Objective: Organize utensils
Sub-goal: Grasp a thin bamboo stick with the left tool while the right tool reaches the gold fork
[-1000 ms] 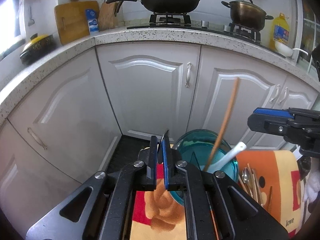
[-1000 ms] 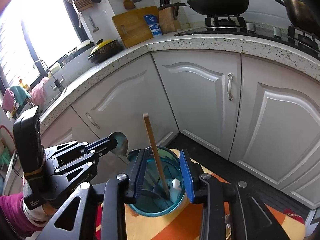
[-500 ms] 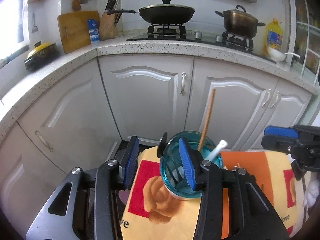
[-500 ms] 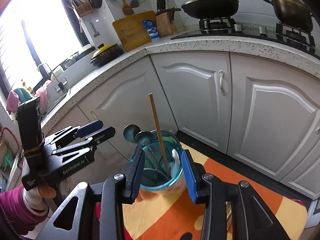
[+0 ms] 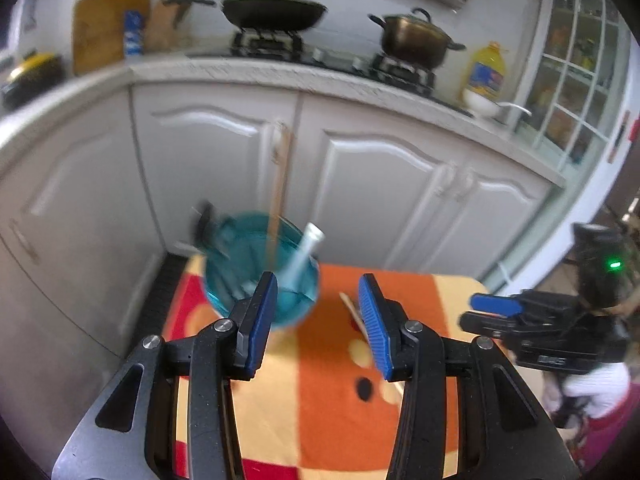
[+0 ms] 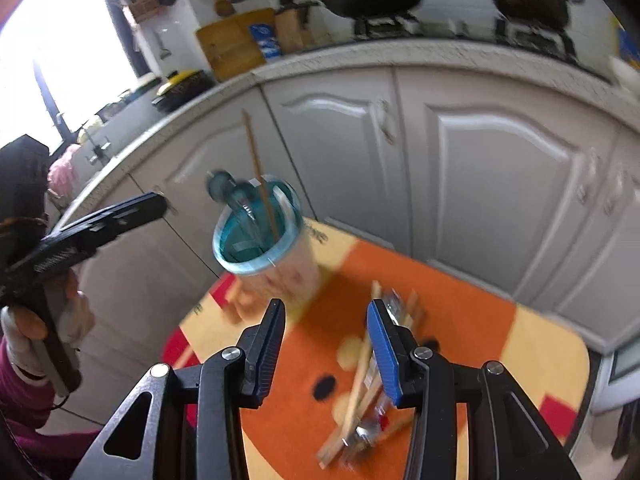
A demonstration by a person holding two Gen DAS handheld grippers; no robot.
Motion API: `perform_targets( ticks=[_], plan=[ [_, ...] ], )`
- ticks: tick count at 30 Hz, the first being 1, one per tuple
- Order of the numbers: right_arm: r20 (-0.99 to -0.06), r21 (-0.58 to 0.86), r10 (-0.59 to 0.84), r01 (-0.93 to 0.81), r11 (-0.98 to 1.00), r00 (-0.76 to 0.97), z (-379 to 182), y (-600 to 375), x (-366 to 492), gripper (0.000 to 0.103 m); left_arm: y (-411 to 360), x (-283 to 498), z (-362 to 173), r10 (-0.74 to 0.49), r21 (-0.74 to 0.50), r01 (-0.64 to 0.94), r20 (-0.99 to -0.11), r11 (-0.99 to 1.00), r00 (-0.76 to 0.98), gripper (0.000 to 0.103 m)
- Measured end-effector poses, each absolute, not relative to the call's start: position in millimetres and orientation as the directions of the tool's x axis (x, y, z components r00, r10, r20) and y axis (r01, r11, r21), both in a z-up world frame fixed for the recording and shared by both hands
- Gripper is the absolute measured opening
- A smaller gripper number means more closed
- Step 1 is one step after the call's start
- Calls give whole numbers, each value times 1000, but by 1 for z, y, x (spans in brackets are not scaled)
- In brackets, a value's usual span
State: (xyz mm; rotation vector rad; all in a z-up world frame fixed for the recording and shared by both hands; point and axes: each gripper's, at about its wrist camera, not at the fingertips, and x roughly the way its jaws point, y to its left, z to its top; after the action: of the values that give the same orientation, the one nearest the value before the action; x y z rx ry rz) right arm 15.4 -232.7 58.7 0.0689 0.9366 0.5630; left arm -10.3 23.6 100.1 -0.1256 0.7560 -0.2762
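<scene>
Evidently the left tool (image 5: pixel 318 322) had just let go: a second ago its pads were pinched on a thin dark-handled utensil at the rim of the blue cup (image 5: pixel 260 272), and at this moment they stood wide apart with nothing between them, the tool backed away from the cup. That utensil (image 6: pixel 228 194) now stood in the cup, its rounded end above the rim, alongside a long wooden stick (image 6: pixel 260 184) and a white spoon handle (image 5: pixel 306 250). I judged that one more piece was filed and the left hand was free.

The cup sat at the far left corner of the orange patterned cloth (image 5: pixel 320 400) on the surface, upright, in front of the white cabinet doors (image 5: pixel 224 168).

The right tool (image 6: pixel 326 350) had swung off the cup, which it framed half a second ago, toward the loose pile of utensils (image 6: pixel 368 380) lying on the cloth to the cup's right: wooden sticks and something metallic, blurred. Its jaws were opening, empty, and the pile lay below and partly behind the right pad; contact I could not confirm through the motion blur.

My reading: the next pick falls to the right hand, from that pile.
</scene>
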Motion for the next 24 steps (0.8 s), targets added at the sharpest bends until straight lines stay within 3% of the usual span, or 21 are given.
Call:
perform_targets(
  ticks=[10, 15, 20, 24],
  plan=[
    [-844, 337, 406, -242, 910, 351, -41, -282, 5, 41, -26, -8, 29, -371, -278, 249, -759, 928, 536, 42],
    [-836, 360, 430, -250, 899, 341, -51, -276, 13, 37, -41, 3, -4, -387, -319, 222, -796, 922, 464, 42],
    [-877, 251, 335, -267, 930, 344, -62, -262, 27, 36, -54, 17, -30, -395, -347, 189, -820, 919, 414, 42],
    [-873, 270, 351, -263, 926, 338, -67, -264, 29, 36, -64, 28, -45, -399, -357, 177, -830, 917, 390, 42]
  ],
)
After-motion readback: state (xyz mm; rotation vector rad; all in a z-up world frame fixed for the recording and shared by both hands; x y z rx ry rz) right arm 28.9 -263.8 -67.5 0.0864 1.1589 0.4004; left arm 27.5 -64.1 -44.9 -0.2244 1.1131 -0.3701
